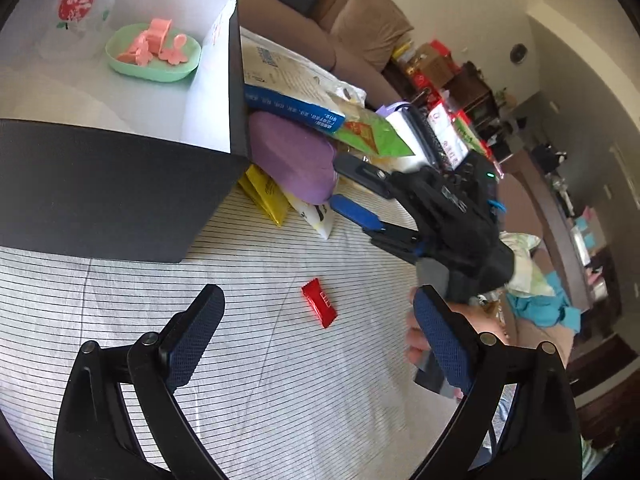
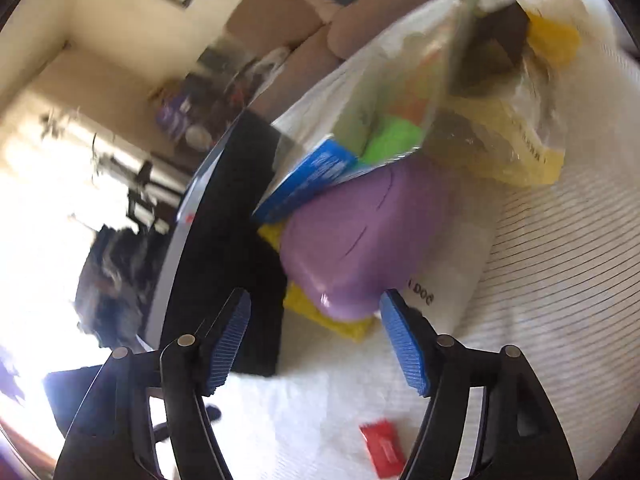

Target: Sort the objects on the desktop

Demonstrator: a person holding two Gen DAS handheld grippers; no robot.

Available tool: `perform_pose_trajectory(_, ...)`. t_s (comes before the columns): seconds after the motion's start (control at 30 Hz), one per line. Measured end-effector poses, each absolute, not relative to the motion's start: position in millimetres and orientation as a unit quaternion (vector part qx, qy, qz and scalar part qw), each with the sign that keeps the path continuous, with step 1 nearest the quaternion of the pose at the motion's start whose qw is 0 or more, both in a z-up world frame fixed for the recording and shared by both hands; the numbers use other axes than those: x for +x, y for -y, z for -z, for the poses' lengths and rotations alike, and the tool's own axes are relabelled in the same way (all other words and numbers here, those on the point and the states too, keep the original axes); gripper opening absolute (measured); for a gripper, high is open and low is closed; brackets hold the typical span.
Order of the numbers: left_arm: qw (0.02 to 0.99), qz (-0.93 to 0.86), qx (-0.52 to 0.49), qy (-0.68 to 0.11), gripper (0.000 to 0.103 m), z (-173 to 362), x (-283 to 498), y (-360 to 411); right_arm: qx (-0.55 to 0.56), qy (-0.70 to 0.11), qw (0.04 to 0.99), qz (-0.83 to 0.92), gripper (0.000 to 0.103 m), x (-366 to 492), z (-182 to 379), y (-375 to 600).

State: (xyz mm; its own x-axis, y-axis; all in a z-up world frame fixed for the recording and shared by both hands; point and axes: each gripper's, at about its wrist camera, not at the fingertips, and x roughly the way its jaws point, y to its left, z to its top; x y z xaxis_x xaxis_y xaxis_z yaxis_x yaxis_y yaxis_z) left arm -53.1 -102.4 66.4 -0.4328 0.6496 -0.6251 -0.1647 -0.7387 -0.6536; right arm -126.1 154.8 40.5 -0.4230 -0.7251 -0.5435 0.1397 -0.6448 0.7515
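We see the red candy packet [image 1: 319, 303] lying flat on the striped cloth [image 1: 248, 360], its long axis running diagonally; our left gripper [image 1: 316, 340] hovers spread wide around it, touching nothing; our right gripper [image 2: 316, 340] gapes empty near the purple case [image 2: 352, 240], beside the black box [image 1: 100, 192].

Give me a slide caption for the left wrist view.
Left gripper open above a red candy wrapper on striped cloth, beside a black box holding a green dish.
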Motion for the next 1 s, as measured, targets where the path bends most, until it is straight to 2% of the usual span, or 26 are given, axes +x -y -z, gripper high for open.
perform_pose_trajectory(0.13,0.256,-0.799,-0.477,0.261,0.096,-62,-56,100,0.440,0.417,0.239,0.758,0.076,-141,-21,-168)
perform_pose_trajectory(0.27,0.260,-0.797,-0.477,0.263,0.096,-63,-51,102,0.438,0.452,0.194,0.753,0.076,-142,-9,-182)
perform_pose_trajectory(0.43,0.260,-0.799,-0.470,0.272,0.096,-66,-51,106,0.425,0.446,0.215,0.757,0.072,-151,-3,-184)
perform_pose_trajectory(0.57,0.245,-0.807,-0.471,0.259,0.096,-66,-50,107,0.438,0.390,0.218,0.780,0.070,-181,-17,-167)
perform_pose_trajectory(0.6,0.240,-0.810,-0.472,0.252,0.096,-66,-50,106,0.442,0.383,0.214,0.782,0.067,-185,-19,-165)
perform_pose_trajectory(0.63,0.233,-0.813,-0.474,0.245,0.096,-66,-50,105,0.443,0.378,0.209,0.786,0.051,-185,-21,-167)
perform_pose_trajectory(0.67,0.227,-0.816,-0.475,0.238,0.096,-66,-51,104,0.446,0.370,0.201,0.789,0.044,-187,-21,-168)
perform_pose_trajectory(0.73,0.221,-0.820,-0.476,0.227,0.096,-66,-50,103,0.439,0.378,0.211,0.787,0.039,-189,-21,-174)
perform_pose_trajectory(0.9,0.223,-0.820,-0.479,0.220,0.096,-66,-47,99,0.421,0.382,0.223,0.792,0.036,-173,-27,-186)
perform_pose_trajectory(1.0,0.226,-0.818,-0.482,0.219,0.096,-63,-48,98,0.416,0.378,0.240,0.792,0.031,-159,-33,-192)
